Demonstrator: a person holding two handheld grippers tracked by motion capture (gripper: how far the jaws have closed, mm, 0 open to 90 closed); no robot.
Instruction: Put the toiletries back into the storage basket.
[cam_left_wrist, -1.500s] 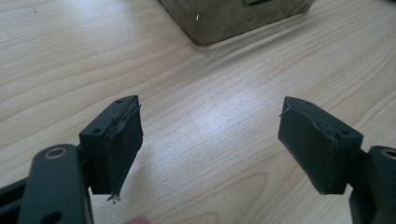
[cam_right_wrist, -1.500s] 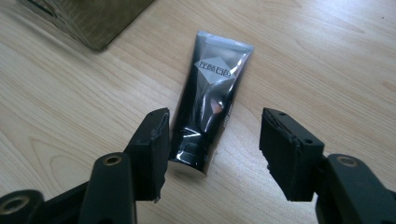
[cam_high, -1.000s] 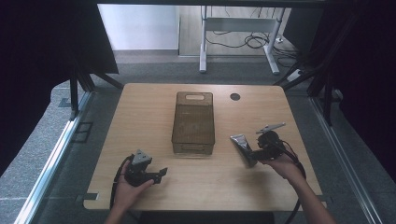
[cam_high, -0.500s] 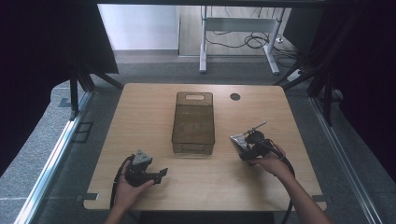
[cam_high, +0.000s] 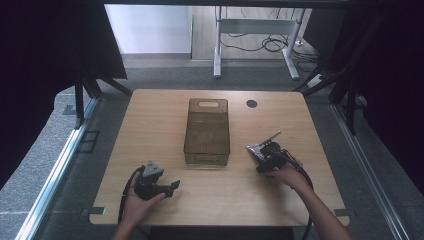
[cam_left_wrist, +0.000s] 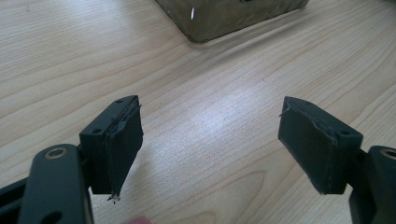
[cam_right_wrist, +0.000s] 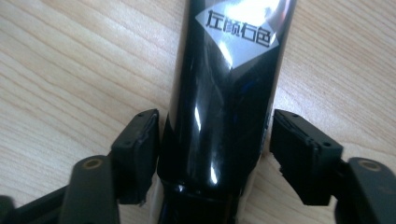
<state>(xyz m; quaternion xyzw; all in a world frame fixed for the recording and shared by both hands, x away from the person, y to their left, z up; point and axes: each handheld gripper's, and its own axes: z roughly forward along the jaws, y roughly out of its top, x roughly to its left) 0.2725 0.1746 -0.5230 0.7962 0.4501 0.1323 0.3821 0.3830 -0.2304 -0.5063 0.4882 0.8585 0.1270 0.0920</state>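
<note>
A person at a wooden table (cam_high: 150, 115) sets the right gripper (cam_high: 263, 156) around a glossy black tube (cam_right_wrist: 224, 107) lying near the table's right edge, just beside the front right corner of a smoky plastic bin (cam_high: 207, 131) that stands at the table's middle. In the right gripper view the jaws flank the tube on both sides; the left one looks to be touching it, a thin gap shows at the right one, so the grasp appears not yet closed. The step in hand looks like the pick-up of the tube. The next move likely calls for closing the jaws squarely on the tube's body, then lifting it clear of the wood, perhaps toward the bin.

The left gripper (cam_high: 167, 187) rests near the table's front left corner, its jaws spread wide over bare wood with nothing between them, the bin's near wall (cam_left_wrist: 233, 16) just ahead.

The tube's ends are cut off in the right gripper view, so its cap cannot be made out. From the high view the tube is a dark, shiny patch partly covered by the gripper, and the bin's contents, if any, are hard to tell.
</note>
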